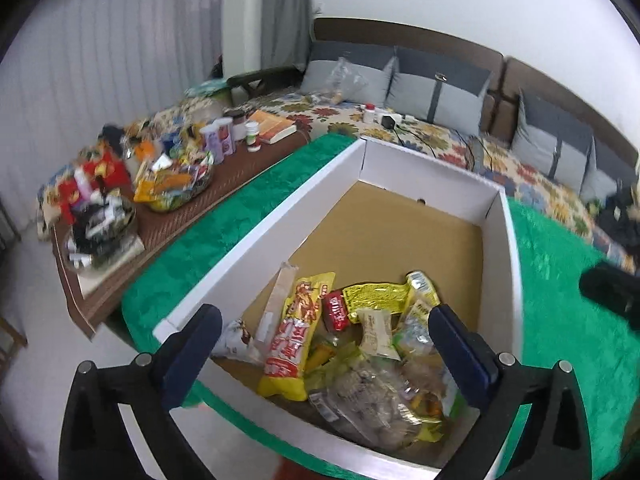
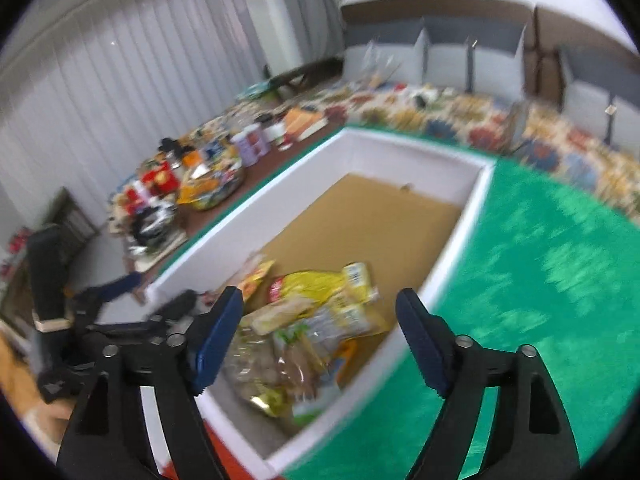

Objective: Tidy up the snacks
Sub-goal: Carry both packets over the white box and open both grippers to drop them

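Observation:
A white cardboard box (image 1: 256,220) with a brown floor sits on a green cloth (image 1: 224,216). Several snack packets lie piled at its near end, among them a long yellow and red packet (image 1: 294,336) and a clear bag of round snacks (image 1: 368,404). My left gripper (image 1: 324,320) is open and empty, held above this pile. The box (image 2: 452,248) and the snack pile (image 2: 308,332) also show in the right wrist view, blurred. My right gripper (image 2: 320,304) is open and empty above the pile. The left gripper (image 2: 120,312) shows at the left of that view.
A brown table (image 1: 248,168) left of the box holds bowls of more snacks (image 1: 176,184), a purple can (image 1: 222,140), small jars and a book (image 1: 274,124). A floral sofa (image 1: 440,132) with grey cushions runs behind. The right gripper's dark body (image 1: 612,292) shows at the right edge.

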`<state>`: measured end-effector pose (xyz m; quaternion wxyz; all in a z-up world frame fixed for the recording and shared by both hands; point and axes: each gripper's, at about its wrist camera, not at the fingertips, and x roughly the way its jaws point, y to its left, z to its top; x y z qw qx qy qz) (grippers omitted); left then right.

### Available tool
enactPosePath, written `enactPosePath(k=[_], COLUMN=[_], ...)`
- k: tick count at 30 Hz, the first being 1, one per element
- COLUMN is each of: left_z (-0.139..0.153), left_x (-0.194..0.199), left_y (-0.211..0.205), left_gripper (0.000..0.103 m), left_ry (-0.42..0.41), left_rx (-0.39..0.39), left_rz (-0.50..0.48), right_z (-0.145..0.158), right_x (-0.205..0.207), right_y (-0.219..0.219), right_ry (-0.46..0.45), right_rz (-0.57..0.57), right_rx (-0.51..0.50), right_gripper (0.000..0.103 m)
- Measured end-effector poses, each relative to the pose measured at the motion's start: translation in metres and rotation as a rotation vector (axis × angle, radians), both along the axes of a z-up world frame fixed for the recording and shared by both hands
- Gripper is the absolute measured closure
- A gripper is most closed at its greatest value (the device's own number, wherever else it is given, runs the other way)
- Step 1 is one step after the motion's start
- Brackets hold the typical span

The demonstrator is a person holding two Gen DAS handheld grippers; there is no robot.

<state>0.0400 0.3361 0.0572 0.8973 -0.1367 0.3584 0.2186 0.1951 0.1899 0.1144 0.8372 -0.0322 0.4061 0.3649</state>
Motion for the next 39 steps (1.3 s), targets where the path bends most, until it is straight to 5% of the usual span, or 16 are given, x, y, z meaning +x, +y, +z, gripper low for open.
enactPosePath(k=[4, 9, 12, 22, 39], left_z=[0.009, 0.017, 0.022, 0.027, 0.014], left_x=[-0.009, -0.014, -0.016, -0.018, -0.022], left_y=[0.007, -0.002, -0.007, -0.005, 0.0], left_gripper=[0.001, 0.001, 0.0, 0.0, 0.0], left_ry=[-0.03, 0.035, 0.052, 0.08, 0.086], left_rx=[0.002, 0.247, 0.324, 0.223, 0.167], left_rz=[0.055, 0.112, 0.103, 0.065, 0.06], right_z=[0.004, -0.002, -0.002, 0.001, -0.011], right_x=[-0.004, -0.015, -0.019, -0.031, -0.034], right_y=[-0.001, 0.005, 0.01, 0.027, 0.038], right_ry=[-0.005, 0.0, -0.006, -0.017, 0.009], right_rz=[-0.029, -0.029, -0.02, 0.005, 0.017], right_rx=[-0.015, -0.064, -0.077, -0.124, -0.149], right_gripper=[0.02, 0.02, 0.02, 0.02, 0.02])
